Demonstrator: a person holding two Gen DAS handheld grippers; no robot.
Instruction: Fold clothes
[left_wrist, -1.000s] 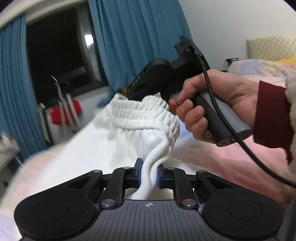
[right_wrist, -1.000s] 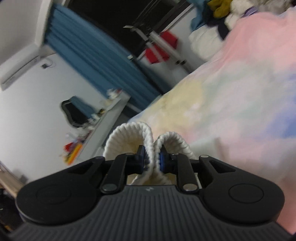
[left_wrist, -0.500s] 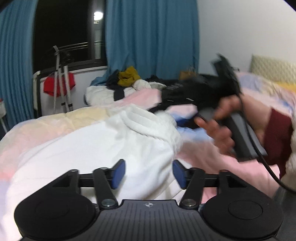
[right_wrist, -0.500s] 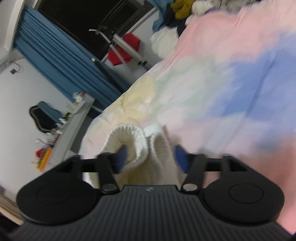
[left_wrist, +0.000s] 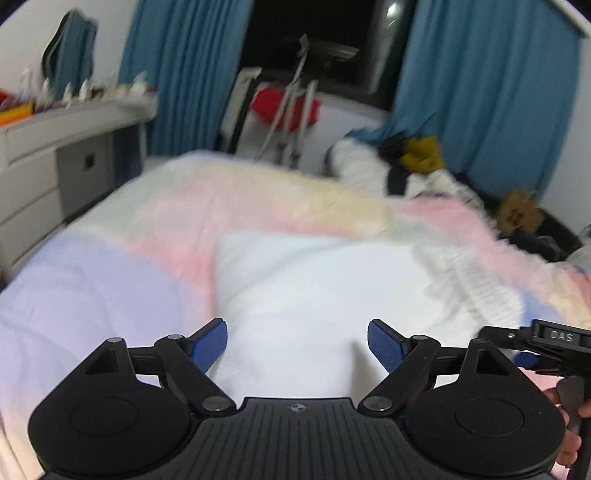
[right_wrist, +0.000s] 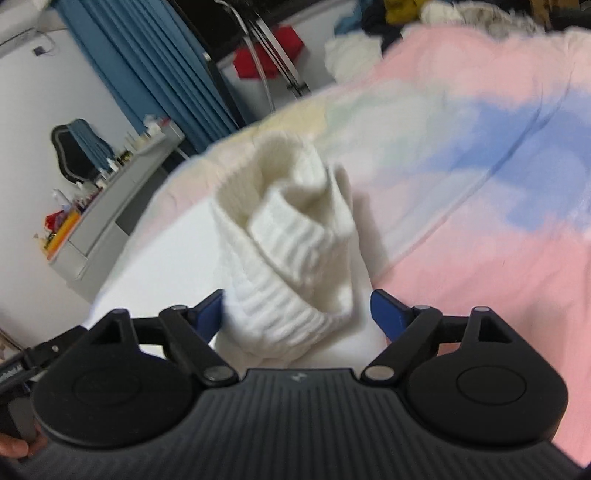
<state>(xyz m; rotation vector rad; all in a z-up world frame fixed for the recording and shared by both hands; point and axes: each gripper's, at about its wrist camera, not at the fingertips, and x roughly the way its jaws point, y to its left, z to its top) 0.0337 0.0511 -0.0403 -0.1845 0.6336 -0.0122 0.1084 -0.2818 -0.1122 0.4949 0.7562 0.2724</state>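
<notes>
A white garment lies on the pastel bedspread, its ribbed hem toward the right. My left gripper is open and empty just above the garment's near edge. In the right wrist view the ribbed white hem lies bunched and loose between the spread fingers of my right gripper, which is open. The right gripper also shows at the right edge of the left wrist view.
A grey desk with small items stands left of the bed. A drying rack with a red cloth stands before the dark window and blue curtains. A pile of clothes lies at the bed's far end.
Both grippers were shut on the white garment's hem a second ago. Both have opened and let it go, and the garment has dropped onto the bed. The left gripper has swung left.
</notes>
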